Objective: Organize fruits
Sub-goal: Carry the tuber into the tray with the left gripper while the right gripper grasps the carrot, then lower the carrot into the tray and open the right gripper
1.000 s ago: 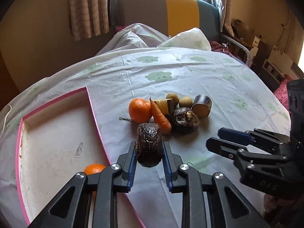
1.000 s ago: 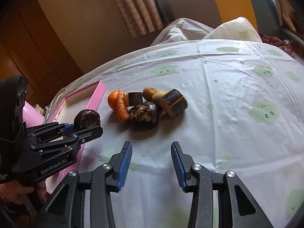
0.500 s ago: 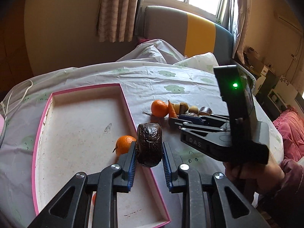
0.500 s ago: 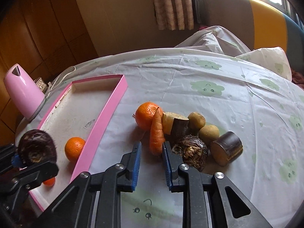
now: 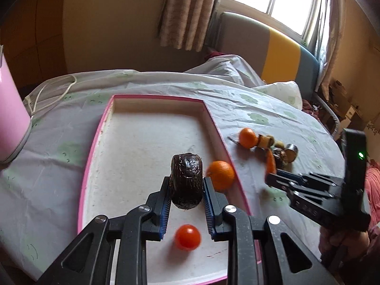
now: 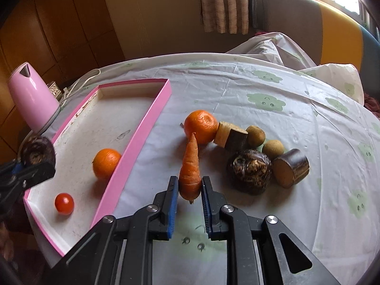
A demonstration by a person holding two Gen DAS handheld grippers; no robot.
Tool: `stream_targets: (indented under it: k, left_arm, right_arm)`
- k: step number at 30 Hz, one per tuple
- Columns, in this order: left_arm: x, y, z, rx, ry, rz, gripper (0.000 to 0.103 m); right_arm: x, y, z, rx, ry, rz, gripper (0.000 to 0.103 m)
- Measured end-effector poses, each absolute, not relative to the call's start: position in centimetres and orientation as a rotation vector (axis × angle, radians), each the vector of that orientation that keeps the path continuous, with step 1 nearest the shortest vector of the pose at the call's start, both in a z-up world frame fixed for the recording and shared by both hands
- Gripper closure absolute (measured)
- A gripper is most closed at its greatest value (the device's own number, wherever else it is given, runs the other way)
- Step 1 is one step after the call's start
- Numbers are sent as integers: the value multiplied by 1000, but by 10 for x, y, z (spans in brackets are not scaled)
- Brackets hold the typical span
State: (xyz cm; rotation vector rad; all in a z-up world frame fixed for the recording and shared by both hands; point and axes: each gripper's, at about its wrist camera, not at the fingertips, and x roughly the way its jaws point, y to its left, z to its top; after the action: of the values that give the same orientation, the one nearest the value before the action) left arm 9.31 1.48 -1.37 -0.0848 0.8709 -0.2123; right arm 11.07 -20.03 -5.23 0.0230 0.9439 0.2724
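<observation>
The left tongs (image 5: 186,190) clench a dark, rough-skinned round fruit (image 5: 187,180) above the shallow pink-rimmed white tray (image 5: 152,98), presumably to set it beside the small orange tangerine (image 5: 220,175) and red cherry tomato (image 5: 187,237) lying there. The right tongs (image 6: 190,187) have pinched shut on the stubby orange carrot's (image 6: 190,166) thick end on the worktop, probably to draw it clear of the pile.

We see a dark, rough-skinned fruit (image 5: 187,182) held above the pink tray (image 5: 215,121), where an orange (image 5: 220,175) and a cherry tomato (image 5: 187,237) lie. A carrot (image 6: 190,166) points toward another orange (image 6: 201,125) on the desk.
</observation>
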Motion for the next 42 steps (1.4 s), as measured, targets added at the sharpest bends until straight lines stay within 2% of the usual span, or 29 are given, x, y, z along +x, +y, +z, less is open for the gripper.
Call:
stream_targets:
  k: [6, 8, 11, 28, 42]
  left_arm:
    - [106, 40, -23, -63, 887, -91, 77]
    - [108, 44, -19, -71, 882, -77, 72]
    - [104, 48, -9, -94, 858, -67, 71]
    - [60, 52, 2, -122, 831, -87, 71]
    - [47, 79, -11, -170, 852, -49, 71]
  right_arm:
    - [83, -196, -59, 1, 950, 263, 84]
    - [80, -197, -58, 10, 952, 256, 84]
    - [78, -196, -58, -1, 951, 243, 84]
    - [62, -144, -17, 25, 876, 396, 84]
    - [89, -88, -25, -5, 942, 451, 83]
